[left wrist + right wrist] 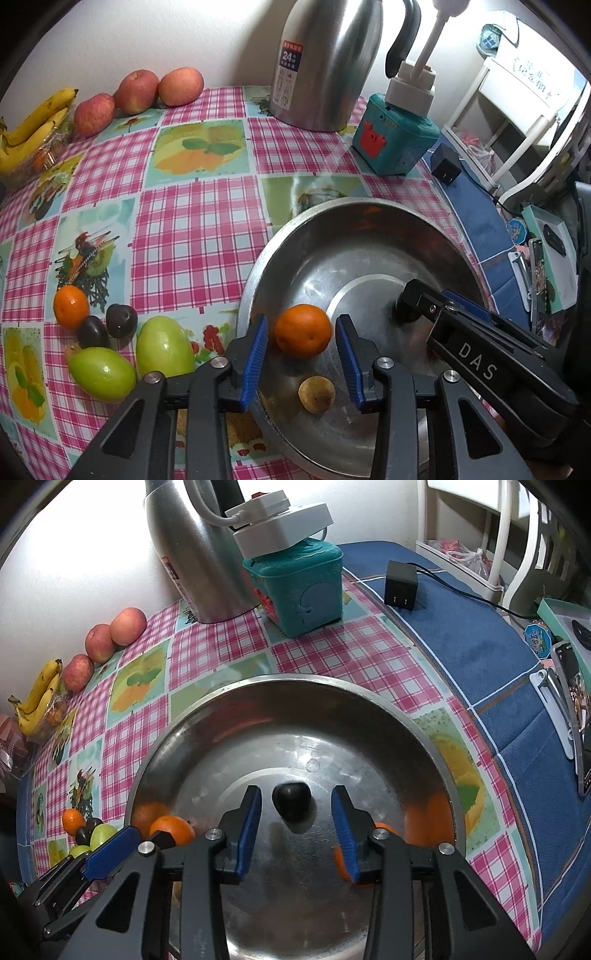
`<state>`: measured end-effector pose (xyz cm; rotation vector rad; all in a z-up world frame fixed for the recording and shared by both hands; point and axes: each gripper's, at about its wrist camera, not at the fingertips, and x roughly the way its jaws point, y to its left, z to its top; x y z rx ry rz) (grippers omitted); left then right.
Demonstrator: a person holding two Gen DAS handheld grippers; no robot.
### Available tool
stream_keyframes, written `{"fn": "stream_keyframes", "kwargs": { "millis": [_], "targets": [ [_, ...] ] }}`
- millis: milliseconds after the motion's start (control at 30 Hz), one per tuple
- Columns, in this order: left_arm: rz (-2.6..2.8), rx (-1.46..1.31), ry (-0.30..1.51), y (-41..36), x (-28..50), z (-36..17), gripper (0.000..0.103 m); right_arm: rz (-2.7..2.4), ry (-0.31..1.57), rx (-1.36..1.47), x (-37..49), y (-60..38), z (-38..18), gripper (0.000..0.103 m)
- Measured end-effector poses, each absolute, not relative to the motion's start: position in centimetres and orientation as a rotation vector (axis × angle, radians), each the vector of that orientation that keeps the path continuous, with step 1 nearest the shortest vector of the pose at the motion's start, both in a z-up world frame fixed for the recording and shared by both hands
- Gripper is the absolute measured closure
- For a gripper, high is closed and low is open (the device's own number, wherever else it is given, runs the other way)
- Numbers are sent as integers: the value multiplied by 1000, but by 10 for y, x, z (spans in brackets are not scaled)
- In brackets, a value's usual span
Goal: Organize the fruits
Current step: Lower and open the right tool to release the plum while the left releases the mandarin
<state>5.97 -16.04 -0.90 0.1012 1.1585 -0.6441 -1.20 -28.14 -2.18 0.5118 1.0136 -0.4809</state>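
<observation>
Steel flask (325,62): label reads "24", rest illegible. Right tool (295,827) body marked "DAS". Worktop (192,229): glossy pink-check cloth w/ fruit prints. Steel bowl (369,236), round, smooth: holds orange (303,330), small tan fruit (317,393), dark plum (291,802). Left tool (302,354): jaws apart, pads clear of orange between them. Right tool: jaws apart, plum between, not touching. Green fruits (133,362) on cloth left of bowl.
</observation>
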Motion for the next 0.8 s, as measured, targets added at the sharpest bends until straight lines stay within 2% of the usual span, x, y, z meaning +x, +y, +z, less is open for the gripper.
{"fn": "stream_keyframes", "kwargs": {
  "millis": [400,800],
  "targets": [
    [-591,67,1171,-144,65,2,61,-487,989,506,-15,-283,-14,63],
    [-414,-4,1220,-96,77,7,61,-479,998,469,-19,-275,-6,63]
  ]
}}
